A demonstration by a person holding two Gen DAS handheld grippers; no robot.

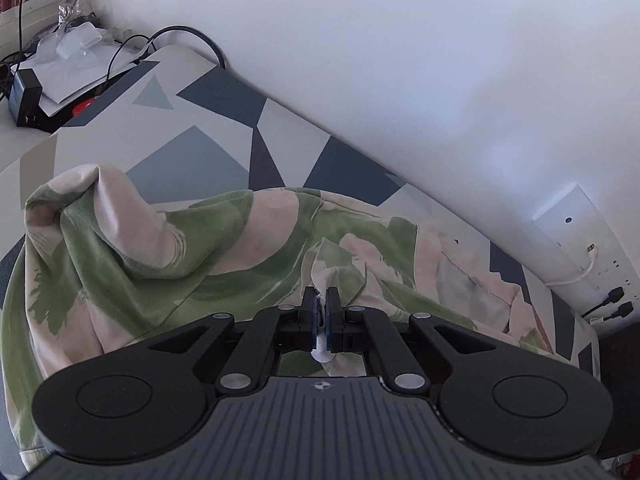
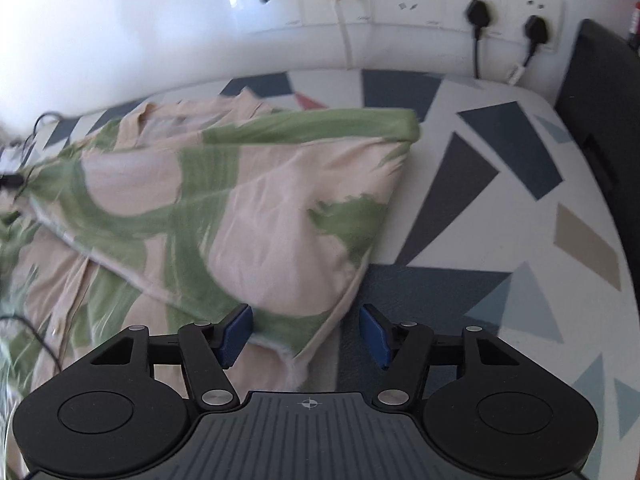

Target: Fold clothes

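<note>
On the table (image 2: 500,240), our left gripper (image 1: 320,300) pinches shirt (image 2: 260,200) fabric; right gripper (image 2: 306,332) gapes round the six-o'clock corner. We'd close squarely, then lift evenly.

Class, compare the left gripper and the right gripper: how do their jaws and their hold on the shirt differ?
The left gripper is shut on a fold of the shirt; the right gripper stands open, gripping nothing. The left lifts cloth into a peak; the right has a shirt corner lying loose between its pads. Both have blue pads.

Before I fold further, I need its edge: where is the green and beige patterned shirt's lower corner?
In the right wrist view, the shirt's corner lies between the right gripper's open jaws, on the geometric-patterned table.
</note>
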